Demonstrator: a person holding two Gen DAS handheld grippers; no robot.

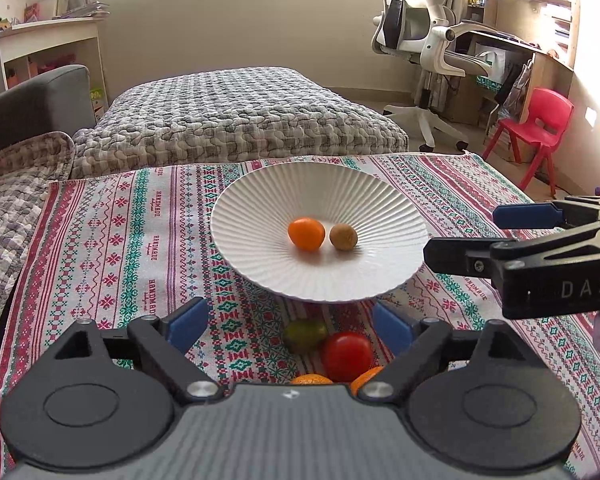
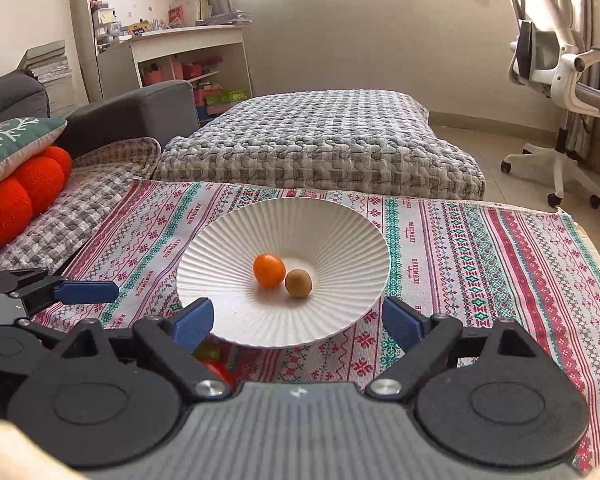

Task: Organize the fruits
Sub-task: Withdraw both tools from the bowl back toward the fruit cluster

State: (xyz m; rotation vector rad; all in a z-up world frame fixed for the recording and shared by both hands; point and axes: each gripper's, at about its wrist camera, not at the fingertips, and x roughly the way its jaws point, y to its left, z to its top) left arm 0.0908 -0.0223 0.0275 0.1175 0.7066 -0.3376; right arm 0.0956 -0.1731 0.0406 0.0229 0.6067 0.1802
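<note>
Left wrist view: left gripper (image 1: 290, 322) hangs low over the patterned cloth (image 1: 112, 240), jaws wide apart, nothing between them.
Right wrist view: right gripper (image 2: 300, 320) with jaws spread, empty, at the near rim of the white ribbed plate (image 2: 340, 220).
Room: bare cloth lies left and right of the plate; the cloth's far edge meets a quilted bed (image 1: 252, 120).
Plate contents: an orange fruit (image 1: 306, 233) and a brown kiwi (image 1: 343, 237), side by side at the centre.
Loose fruits: a green fruit (image 1: 304, 334), red tomato (image 1: 347, 356) and two orange pieces (image 1: 312, 379) clustered just beside the plate's near rim, under the left gripper.
Around: office chair (image 1: 428, 40) and red chair (image 1: 536, 120) stand well apart.
</note>
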